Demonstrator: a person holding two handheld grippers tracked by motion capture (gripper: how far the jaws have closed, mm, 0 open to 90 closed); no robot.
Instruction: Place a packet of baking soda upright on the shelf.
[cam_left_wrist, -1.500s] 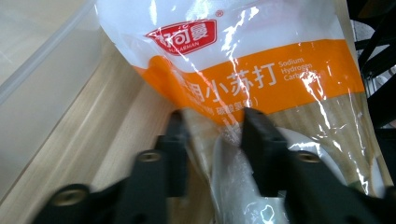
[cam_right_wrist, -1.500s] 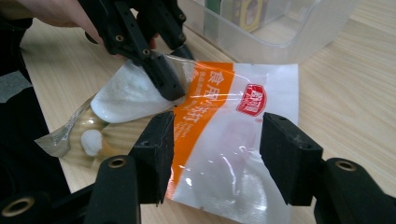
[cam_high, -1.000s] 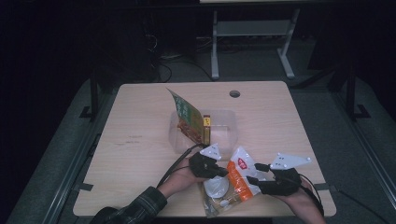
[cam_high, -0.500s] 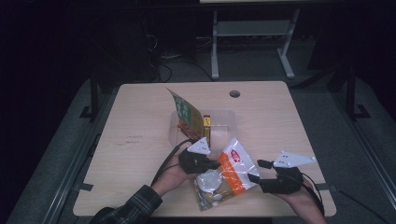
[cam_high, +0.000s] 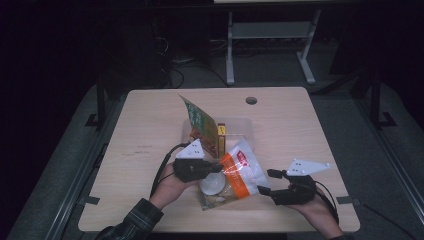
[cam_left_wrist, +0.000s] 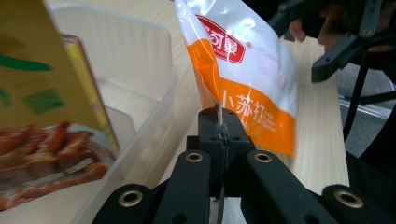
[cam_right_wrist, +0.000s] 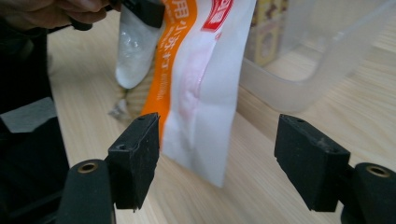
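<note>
Tabletop — snack bag (cam_high: 243, 172) slants lengthwise toward tub (cam_high: 246, 126).

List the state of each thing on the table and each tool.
Left tool: shut on the orange-and-white snack bag's edge.
Right tool: open, jaws just opening, bag's end between them.
Orange-and-white snack bag: lifted, hanging.
Clear plastic bin: open-topped, holding packets.
Green-and-yellow packet: upright, leaning in the bin.

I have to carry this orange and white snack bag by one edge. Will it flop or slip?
Probably floppy: the bag hangs bent from the seam the left gripper pinches. It looks puffy, so likely light. The glossy film may be slippery; the right gripper, open, gives no support.
</note>
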